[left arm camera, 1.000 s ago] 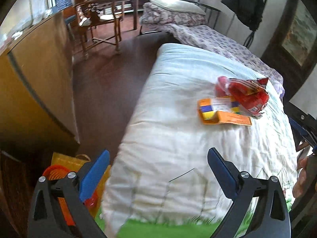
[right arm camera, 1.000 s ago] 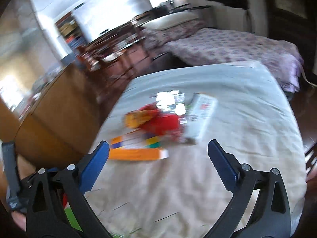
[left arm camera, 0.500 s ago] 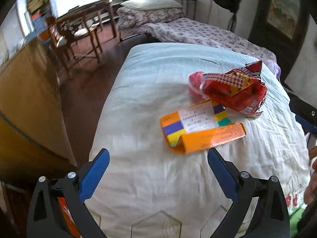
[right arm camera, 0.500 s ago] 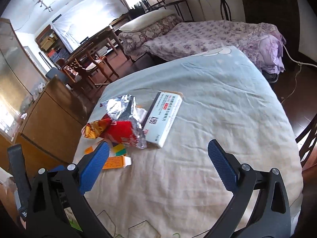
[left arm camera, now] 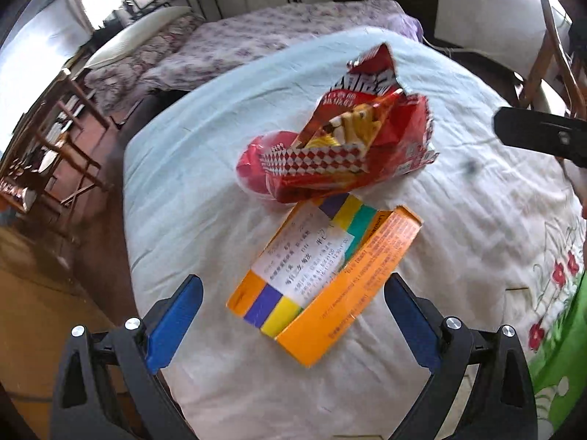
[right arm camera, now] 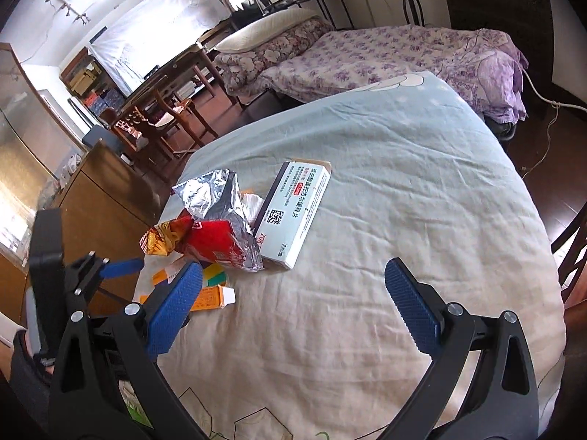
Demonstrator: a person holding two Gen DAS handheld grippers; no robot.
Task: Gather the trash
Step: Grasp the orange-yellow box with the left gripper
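Snack bag on bed, flattened carton before it, medicine box right

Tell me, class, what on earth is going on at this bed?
A person holds a gripper in each hand over a bed strewn with trash. The left gripper is open, its fingers either side of the near end of a flattened orange carton, not yet gripping. Beyond it lies a torn red snack bag. The right gripper is open too, with a white medicine box ahead of it. Nothing is picked up yet.
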